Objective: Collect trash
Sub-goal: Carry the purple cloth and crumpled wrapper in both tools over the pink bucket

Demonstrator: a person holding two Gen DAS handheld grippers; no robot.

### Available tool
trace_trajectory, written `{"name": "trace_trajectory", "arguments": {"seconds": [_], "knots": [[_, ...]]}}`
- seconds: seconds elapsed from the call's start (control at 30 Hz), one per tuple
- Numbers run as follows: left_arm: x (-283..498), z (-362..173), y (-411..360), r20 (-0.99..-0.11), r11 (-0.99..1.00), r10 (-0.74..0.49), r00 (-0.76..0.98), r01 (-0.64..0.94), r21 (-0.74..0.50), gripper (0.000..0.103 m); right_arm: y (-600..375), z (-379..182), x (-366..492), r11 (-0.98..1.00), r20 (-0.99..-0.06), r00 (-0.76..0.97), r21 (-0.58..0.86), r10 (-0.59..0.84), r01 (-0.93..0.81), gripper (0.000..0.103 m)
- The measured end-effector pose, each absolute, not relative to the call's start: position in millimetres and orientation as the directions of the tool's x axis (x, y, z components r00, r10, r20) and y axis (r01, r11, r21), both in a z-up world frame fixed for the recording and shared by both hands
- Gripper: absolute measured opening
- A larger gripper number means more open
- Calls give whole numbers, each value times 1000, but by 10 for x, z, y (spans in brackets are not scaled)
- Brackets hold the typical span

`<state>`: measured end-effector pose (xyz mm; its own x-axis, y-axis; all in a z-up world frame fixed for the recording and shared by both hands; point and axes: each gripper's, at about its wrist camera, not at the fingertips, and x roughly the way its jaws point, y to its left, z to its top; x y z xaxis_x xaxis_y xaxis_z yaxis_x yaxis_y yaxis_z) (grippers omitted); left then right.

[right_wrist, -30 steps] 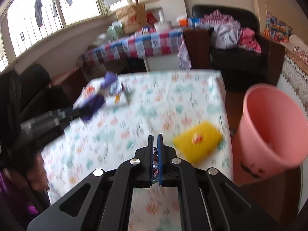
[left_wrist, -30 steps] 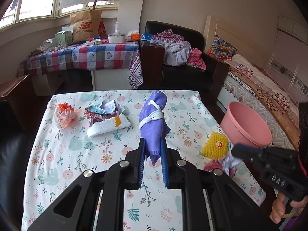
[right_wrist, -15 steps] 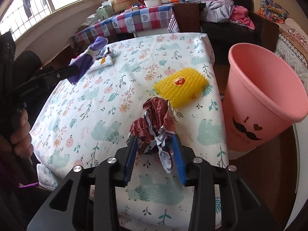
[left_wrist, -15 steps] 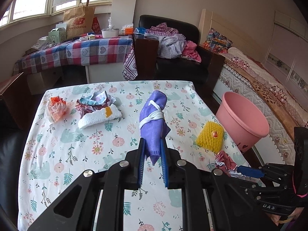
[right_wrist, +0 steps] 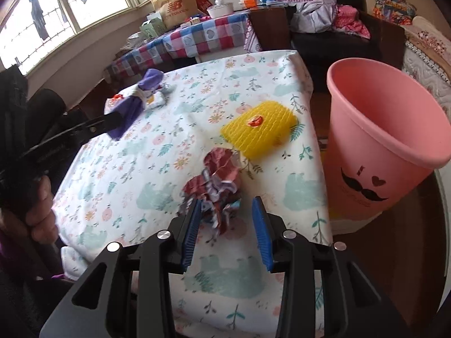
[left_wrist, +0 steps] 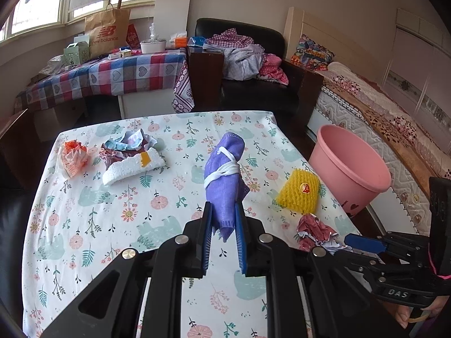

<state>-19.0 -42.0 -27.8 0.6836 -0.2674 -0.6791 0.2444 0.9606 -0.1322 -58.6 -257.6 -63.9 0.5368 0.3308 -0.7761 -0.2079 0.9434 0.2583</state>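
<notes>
My left gripper (left_wrist: 222, 225) is shut on a purple cloth bundle (left_wrist: 225, 174) tied with white string, held over the floral tablecloth (left_wrist: 112, 225). My right gripper (right_wrist: 227, 219) is open, its jaws wide around a crumpled red-and-white wrapper (right_wrist: 218, 183) that lies on the table near the right edge; the wrapper also shows in the left wrist view (left_wrist: 313, 231). A yellow foam net (right_wrist: 259, 129) lies just beyond it. A pink bin (right_wrist: 386, 129) stands off the table's right side.
At the table's far left lie an orange wrapper (left_wrist: 73, 157), crumpled paper (left_wrist: 129, 146) and a white foam piece (left_wrist: 132, 169). Behind stand a checked table (left_wrist: 112, 76), a black armchair (left_wrist: 253, 84) with clothes and a bed (left_wrist: 380, 107).
My right gripper went from shut to wide open around the red wrapper, which now rests on the table. My left gripper still holds the purple bundle.
</notes>
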Motion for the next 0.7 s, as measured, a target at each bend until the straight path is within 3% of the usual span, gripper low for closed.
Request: {"name": "trace_trajectory", "arguments": {"seconds": [0.07,0.13,0.43,0.7], "knots": [[-188,-270,-433,-679,961,-267,684,246,-130,14,-2581,-665,-563,941,-776,532,268,339,-208,33],[-191,-267,-436,-680,961,-266,684,246,-128,14,-2553,-690,-556,947,-793,520,238,317,-214,16],[-134,-174,-619,-668,957,-270,693,269,-108,14,-2667,-411,-677,956,-720,629,200,293,-217,14],[50,15,-1119,-632,950,-286,720,302,-85,14,-2953,-31,-627,985,-621,765,131,170,-112,14]]}}
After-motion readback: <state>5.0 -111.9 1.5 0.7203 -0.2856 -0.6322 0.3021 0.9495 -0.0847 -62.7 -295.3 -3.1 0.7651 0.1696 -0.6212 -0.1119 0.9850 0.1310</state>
